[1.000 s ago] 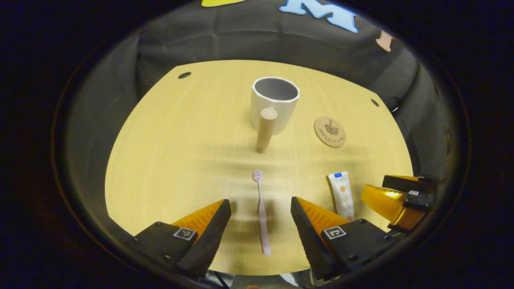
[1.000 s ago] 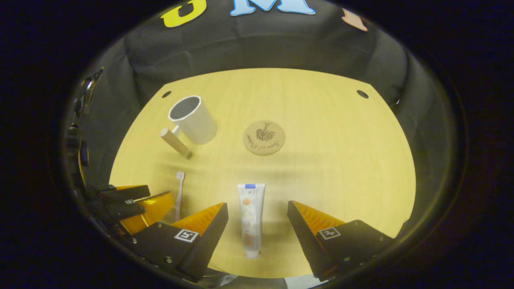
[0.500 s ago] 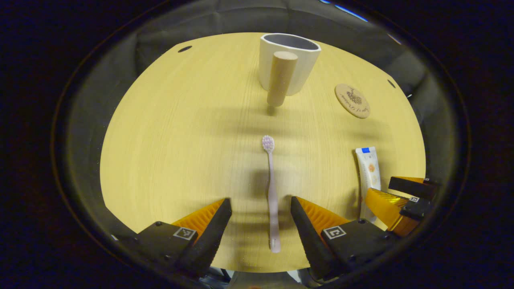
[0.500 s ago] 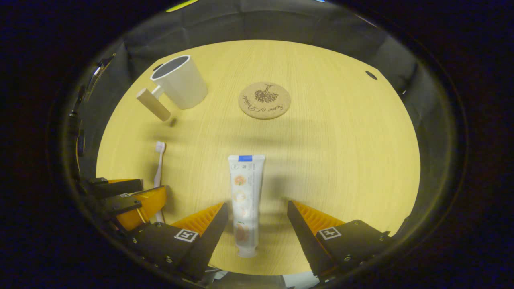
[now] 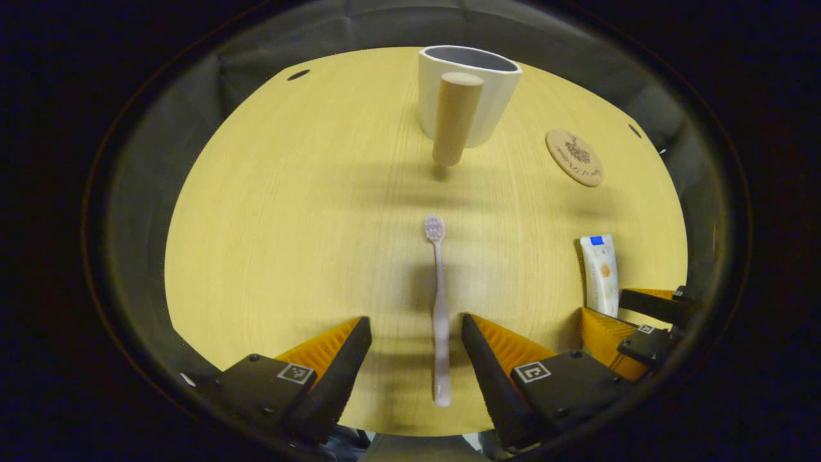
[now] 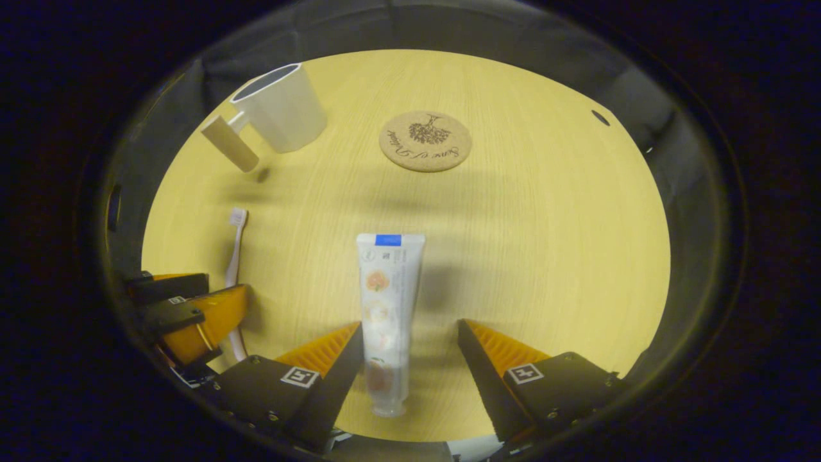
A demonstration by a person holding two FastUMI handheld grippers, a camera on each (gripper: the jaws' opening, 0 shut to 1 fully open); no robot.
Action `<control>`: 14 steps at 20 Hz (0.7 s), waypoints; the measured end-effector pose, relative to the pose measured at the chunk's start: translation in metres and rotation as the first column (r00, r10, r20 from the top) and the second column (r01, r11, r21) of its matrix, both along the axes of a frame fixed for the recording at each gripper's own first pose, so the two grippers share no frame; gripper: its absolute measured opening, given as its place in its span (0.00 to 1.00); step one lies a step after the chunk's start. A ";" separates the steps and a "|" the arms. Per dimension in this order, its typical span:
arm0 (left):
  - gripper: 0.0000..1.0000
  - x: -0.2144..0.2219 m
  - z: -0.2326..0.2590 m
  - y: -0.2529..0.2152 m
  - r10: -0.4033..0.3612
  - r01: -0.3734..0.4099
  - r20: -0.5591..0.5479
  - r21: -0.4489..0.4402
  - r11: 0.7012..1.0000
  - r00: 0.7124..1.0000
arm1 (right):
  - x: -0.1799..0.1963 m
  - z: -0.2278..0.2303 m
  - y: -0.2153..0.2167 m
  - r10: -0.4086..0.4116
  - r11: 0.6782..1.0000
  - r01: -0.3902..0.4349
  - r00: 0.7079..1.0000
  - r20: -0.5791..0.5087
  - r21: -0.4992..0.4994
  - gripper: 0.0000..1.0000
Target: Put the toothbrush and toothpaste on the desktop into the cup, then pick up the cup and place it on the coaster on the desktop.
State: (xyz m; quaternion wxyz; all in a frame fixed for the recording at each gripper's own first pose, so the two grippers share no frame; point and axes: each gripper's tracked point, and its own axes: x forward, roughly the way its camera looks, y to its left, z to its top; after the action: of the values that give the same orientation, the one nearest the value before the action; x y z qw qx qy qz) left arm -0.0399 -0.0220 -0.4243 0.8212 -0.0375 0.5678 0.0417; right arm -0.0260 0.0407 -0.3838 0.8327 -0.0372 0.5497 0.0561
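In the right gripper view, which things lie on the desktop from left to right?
Toothbrush → cup → toothpaste → coaster.

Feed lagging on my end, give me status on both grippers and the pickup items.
Left gripper open, straddling toothbrush. Right gripper open around toothpaste. Both items flat on desktop, not gripped. Cup empty-looking, coaster bare; no obstructions.

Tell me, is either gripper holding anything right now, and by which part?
Nothing is held. The left gripper is open astride the toothbrush handle; the right gripper is open around the toothpaste. Both lie on the desktop.
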 end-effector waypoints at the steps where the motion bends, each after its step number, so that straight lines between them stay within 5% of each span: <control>1: 0.97 -0.001 0.000 0.001 -0.002 0.002 -0.003 0.002 1.000 1.000 | -0.001 0.000 0.003 0.001 1.000 -0.001 1.000 -0.007 0.001 0.88; 3: 0.94 0.002 -0.001 -0.003 -0.010 0.010 0.003 0.001 1.000 1.000 | 0.000 0.000 0.001 -0.005 1.000 0.005 1.000 -0.012 0.002 0.72; 4: 0.86 0.003 0.002 -0.005 -0.013 0.013 0.006 0.001 1.000 1.000 | -0.001 -0.003 0.003 -0.007 1.000 0.007 1.000 -0.022 0.006 0.52; 5: 0.70 0.002 0.001 -0.005 -0.015 0.015 -0.001 0.005 1.000 1.000 | -0.004 -0.001 0.002 -0.003 1.000 0.004 0.999 -0.034 0.004 0.51; 6: 0.69 0.003 0.001 -0.006 -0.019 0.019 -0.003 0.005 1.000 1.000 | -0.003 0.002 0.002 -0.010 1.000 0.010 0.999 -0.034 0.015 0.52; 8: 0.68 0.007 0.001 -0.007 -0.021 0.021 0.003 -0.001 1.000 1.000 | -0.005 -0.001 0.003 -0.015 1.000 0.016 0.998 -0.055 0.015 0.33; 9: 0.39 0.007 0.001 -0.007 -0.015 0.015 -0.001 -0.001 1.000 1.000 | -0.007 -0.002 0.003 -0.014 1.000 0.015 0.998 -0.061 0.018 0.33; 11: 0.31 0.011 -0.001 -0.008 -0.019 0.019 0.000 -0.004 1.000 1.000 | -0.006 -0.002 0.005 -0.042 0.998 0.044 0.997 -0.063 0.041 0.33; 12: 0.15 0.009 -0.001 -0.009 -0.016 0.016 -0.012 -0.004 1.000 1.000 | -0.011 -0.003 0.009 -0.043 0.997 0.049 0.994 -0.096 0.066 0.20; 14: 0.15 0.012 0.002 -0.010 -0.019 0.019 -0.011 -0.004 1.000 1.000 | -0.010 -0.001 0.010 -0.053 0.994 0.062 0.994 -0.095 0.093 0.21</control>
State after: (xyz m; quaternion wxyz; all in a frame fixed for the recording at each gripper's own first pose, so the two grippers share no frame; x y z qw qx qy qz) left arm -0.0283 -0.0316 -0.4224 0.8183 -0.0335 0.5728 0.0330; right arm -0.0356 0.0508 -0.3850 0.8083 0.0214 0.5853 0.0601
